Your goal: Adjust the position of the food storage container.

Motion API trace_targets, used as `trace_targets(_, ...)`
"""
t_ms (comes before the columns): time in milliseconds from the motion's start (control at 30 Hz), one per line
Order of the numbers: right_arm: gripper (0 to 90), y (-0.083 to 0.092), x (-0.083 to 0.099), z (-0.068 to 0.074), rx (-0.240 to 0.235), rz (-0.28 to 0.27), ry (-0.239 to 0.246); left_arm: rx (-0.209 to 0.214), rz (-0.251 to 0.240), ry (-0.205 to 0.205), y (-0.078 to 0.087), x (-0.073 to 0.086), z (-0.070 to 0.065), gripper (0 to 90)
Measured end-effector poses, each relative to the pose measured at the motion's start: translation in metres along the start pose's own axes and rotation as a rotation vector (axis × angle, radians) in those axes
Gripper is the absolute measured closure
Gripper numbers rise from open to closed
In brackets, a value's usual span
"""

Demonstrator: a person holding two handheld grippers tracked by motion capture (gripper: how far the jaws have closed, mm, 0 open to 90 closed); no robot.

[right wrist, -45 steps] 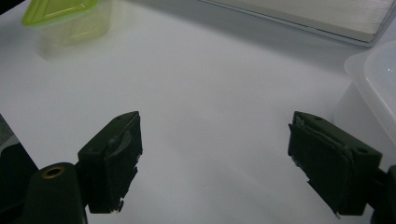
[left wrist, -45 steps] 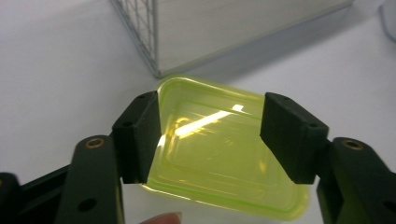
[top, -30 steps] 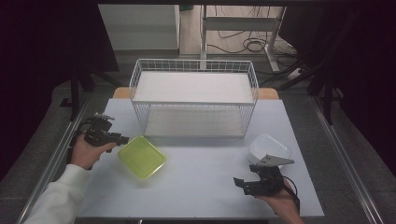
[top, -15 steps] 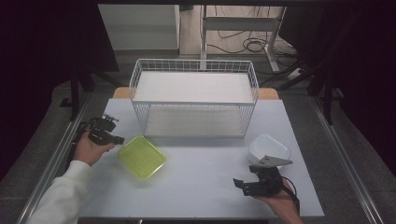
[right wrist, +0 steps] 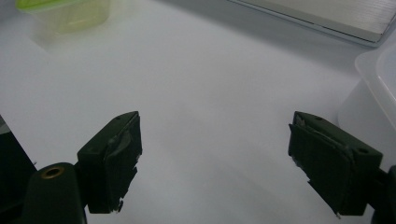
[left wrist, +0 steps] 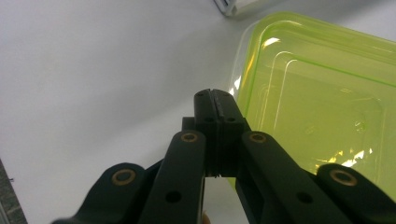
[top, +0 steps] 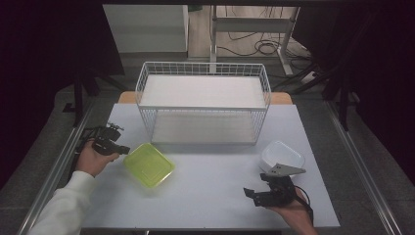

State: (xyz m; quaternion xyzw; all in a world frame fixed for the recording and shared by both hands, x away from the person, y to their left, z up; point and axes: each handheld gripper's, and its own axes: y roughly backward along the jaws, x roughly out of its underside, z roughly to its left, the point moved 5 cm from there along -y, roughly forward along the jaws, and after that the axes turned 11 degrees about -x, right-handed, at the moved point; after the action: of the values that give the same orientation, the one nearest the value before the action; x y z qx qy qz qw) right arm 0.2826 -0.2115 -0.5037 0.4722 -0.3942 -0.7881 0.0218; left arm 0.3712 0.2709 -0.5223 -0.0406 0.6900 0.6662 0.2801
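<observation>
- Since a second ago, the left tongs (top: 122, 148) have closed their jaws, and the left hand (top: 90, 157) has shifted only slightly beside the green container; the right tongs have kept their place.
- Left tongs (left wrist: 215, 100) now have their pads pressed flat together with nothing between them, as the left gripper view shows.
- Just past their tips, to the right in that view, lies the lime-green plastic container (left wrist: 322, 107), open side up on the white tabletop (left wrist: 93, 70); its near rim sits right beside the closed tips, and I cannot tell whether they touch.
- Right tongs (right wrist: 215, 158) stand wide apart and empty, low over the tabletop.
- Close by their right jaw sits a white plastic container (right wrist: 373, 93), not gripped.
- Beyond both tongs, a white wire shelf rack (top: 203, 105) stands at the far side of the tabletop.
- From the high view, the green container (top: 149, 164) lies between the left and right tongs (top: 262, 192), nearer the left.
</observation>
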Motion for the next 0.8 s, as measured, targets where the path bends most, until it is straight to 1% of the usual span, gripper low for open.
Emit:
trace_targets(33, 17.3, 0.0, 0.0, 0.0, 0.0, 0.0, 0.0, 0.004, -0.001, 0.002, 0.0, 0.0, -0.001, 90.0)
trace_targets(67, 17.3, 0.0, 0.0, 0.0, 0.0, 0.0, 0.001, 0.01, 0.001, -0.005, 0.0, 0.001, -0.001, 90.0)
trace_targets(100, 17.3, 0.0, 0.0, 0.0, 0.001, 0.002, 0.002, 0.02, -0.002, 0.001, 0.0, 0.001, -0.004, 90.0)
trace_targets(133, 17.3, 0.0, 0.0, 0.0, 0.002, 0.003, 0.002, 0.02, -0.002, 0.001, 0.0, 0.001, -0.004, 90.0)
trace_targets(167, 17.3, 0.0, 0.0, 0.0, 0.002, 0.003, 0.002, 0.027, 0.001, -0.009, 0.001, 0.002, -0.005, 90.0)
trace_targets(200, 17.3, -0.001, 0.0, 0.0, 0.002, 0.005, 0.001, 0.039, -0.001, -0.006, 0.001, 0.002, -0.008, 90.0)
trace_targets(267, 17.3, -0.001, 0.0, 0.0, 0.003, 0.005, 0.001, 0.042, -0.001, -0.01, 0.002, 0.003, -0.01, 90.0)
trace_targets(300, 17.3, -0.001, 0.0, 0.0, 0.004, 0.006, 0.001, 0.049, -0.003, -0.017, 0.003, 0.004, -0.015, 90.0)
trace_targets(333, 17.3, 0.0, 0.0, 0.0, 0.006, 0.009, 0.001, 0.049, -0.003, -0.017, 0.003, 0.004, -0.015, 90.0)
trace_targets(367, 17.3, 0.0, 0.001, 0.0, 0.005, 0.01, 0.001, 0.062, -0.006, -0.034, 0.003, 0.006, -0.021, 90.0)
trace_targets(433, 17.3, -0.001, 0.001, 0.0, 0.0, 0.01, -0.004, 0.077, -0.011, -0.042, 0.004, 0.007, -0.027, 90.0)
trace_targets(467, 17.3, -0.001, 0.001, 0.0, 0.0, 0.01, -0.004, 0.077, -0.011, -0.042, 0.004, 0.007, -0.027, 90.0)
trace_targets(533, 17.3, -0.002, 0.001, 0.001, -0.006, 0.014, -0.006, 0.087, -0.016, -0.051, 0.005, 0.009, -0.034, 90.0)
trace_targets(567, 17.2, -0.001, 0.0, 0.002, -0.007, 0.016, -0.003, 0.097, -0.015, -0.064, 0.006, 0.01, -0.038, 90.0)
trace_targets(600, 17.2, -0.001, 0.0, 0.002, -0.007, 0.016, -0.003, 0.097, -0.015, -0.064, 0.006, 0.01, -0.038, 90.0)
trace_targets(633, 17.2, -0.001, -0.001, 0.002, -0.006, 0.011, -0.002, 0.11, -0.018, -0.065, 0.006, 0.01, -0.041, 90.0)
trace_targets(667, 17.2, -0.001, -0.001, 0.002, -0.006, 0.011, -0.002, 0.116, -0.018, -0.065, 0.006, 0.011, -0.043, 90.0)
trace_targets(700, 17.2, 0.0, -0.001, 0.002, -0.006, 0.011, -0.003, 0.128, -0.009, -0.077, 0.005, 0.013, -0.047, 90.0)
trace_targets(733, 17.2, 0.0, -0.001, 0.002, -0.005, 0.011, -0.002, 0.128, -0.009, -0.077, 0.005, 0.013, -0.047, 90.0)
trace_targets(767, 17.2, 0.0, -0.001, 0.002, -0.004, 0.009, -0.002, 0.138, -0.003, -0.092, 0.004, 0.015, -0.053, 90.0)
trace_targets(800, 17.2, 0.0, 0.0, 0.001, -0.004, 0.009, -0.003, 0.138, -0.003, -0.092, 0.004, 0.015, -0.053, 90.0)
